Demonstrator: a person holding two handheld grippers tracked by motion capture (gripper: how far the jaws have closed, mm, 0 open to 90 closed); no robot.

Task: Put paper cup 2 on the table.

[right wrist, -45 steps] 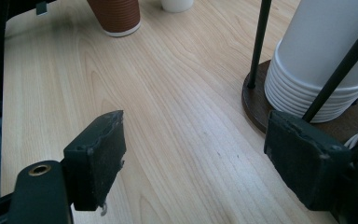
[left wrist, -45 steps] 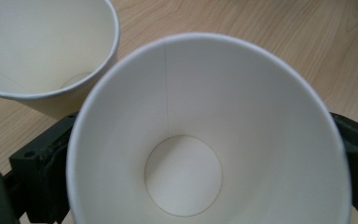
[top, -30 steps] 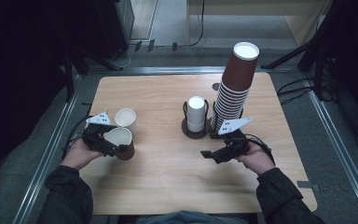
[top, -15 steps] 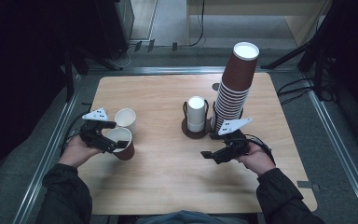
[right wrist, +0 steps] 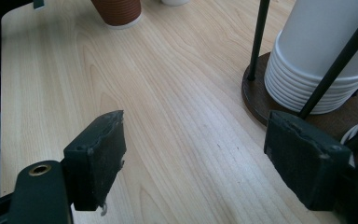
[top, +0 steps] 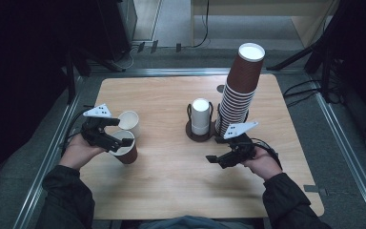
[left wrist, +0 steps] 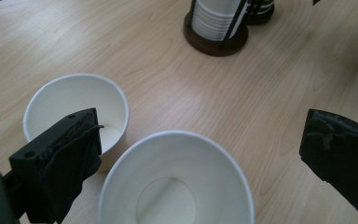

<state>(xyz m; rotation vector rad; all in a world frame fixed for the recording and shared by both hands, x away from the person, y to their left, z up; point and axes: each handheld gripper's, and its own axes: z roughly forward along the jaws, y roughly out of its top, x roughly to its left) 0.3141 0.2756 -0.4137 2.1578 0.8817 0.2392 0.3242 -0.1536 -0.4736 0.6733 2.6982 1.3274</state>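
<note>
A brown paper cup [top: 126, 151] with a white inside stands upright at the table's left, and a smaller white cup [top: 130, 122] stands just behind it. My left gripper [top: 110, 136] is open over the brown cup's near rim. In the left gripper view the brown cup's mouth [left wrist: 177, 186] lies between the spread jaws, not touched, and the white cup [left wrist: 74, 105] sits behind the left jaw. My right gripper [top: 213, 160] is open low over bare wood [right wrist: 196, 163], in front of the cup holder.
A tall stack of brown cups [top: 240, 90] rises at the centre right. Beside it a dark wire holder [top: 190, 130] keeps a stack of upturned white cups [right wrist: 321, 56]. Metal rails frame the wooden table [top: 171, 191].
My left gripper has risen and drifted slightly away from me over the brown cup. The right gripper and all cups have kept their places.
</note>
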